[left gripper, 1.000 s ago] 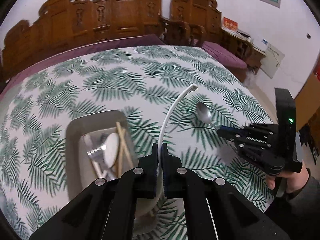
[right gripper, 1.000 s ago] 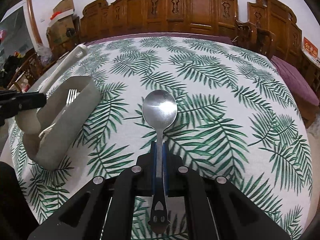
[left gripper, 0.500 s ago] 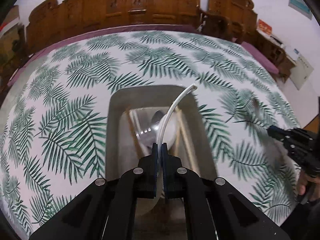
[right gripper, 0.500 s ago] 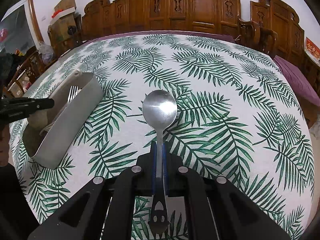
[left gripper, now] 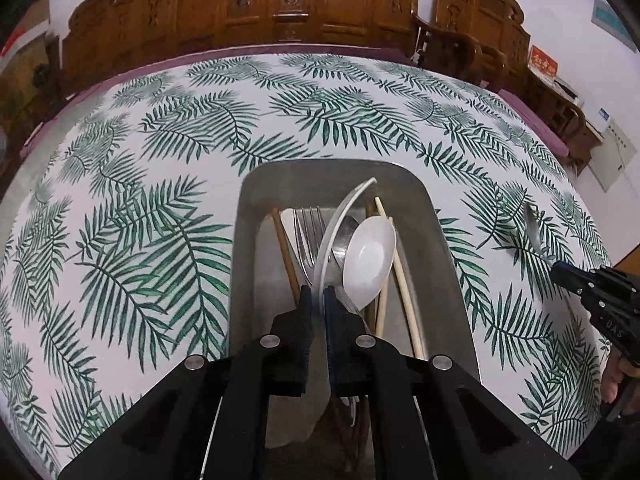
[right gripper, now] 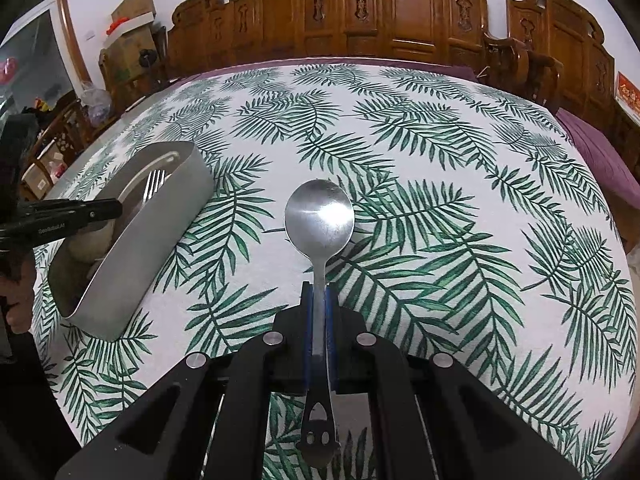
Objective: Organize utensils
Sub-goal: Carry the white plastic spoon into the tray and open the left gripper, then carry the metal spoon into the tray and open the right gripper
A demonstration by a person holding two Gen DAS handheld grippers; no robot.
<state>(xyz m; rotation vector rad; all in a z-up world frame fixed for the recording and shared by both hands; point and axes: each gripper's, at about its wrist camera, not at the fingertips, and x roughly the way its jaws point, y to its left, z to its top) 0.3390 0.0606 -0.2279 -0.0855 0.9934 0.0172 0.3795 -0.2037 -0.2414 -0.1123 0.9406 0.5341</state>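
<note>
My left gripper (left gripper: 318, 294) is shut on a white plastic spoon (left gripper: 340, 216) by its handle and holds it over the grey metal tray (left gripper: 256, 208), the handle pointing to the tray's far end. In the tray lie a fork (left gripper: 310, 226), a white ceramic spoon (left gripper: 368, 258), chopsticks (left gripper: 402, 276) and a metal spoon. My right gripper (right gripper: 319, 294) is shut on a metal spoon (right gripper: 319, 218) by its handle, bowl forward, above the leaf-print tablecloth right of the tray (right gripper: 160, 236). The left gripper (right gripper: 72, 216) shows over the tray in the right wrist view.
The round table carries a white cloth with green fern print (right gripper: 440, 184). Carved wooden chairs (right gripper: 400, 4) stand along the far side. Boxes and clutter (right gripper: 128, 16) sit at the far left. The right gripper (left gripper: 600, 300) appears at the right edge of the left wrist view.
My left gripper has swung left with the white spoon, from beside the tray to over its middle, and come lower. The right gripper holds the metal spoon almost still.
</note>
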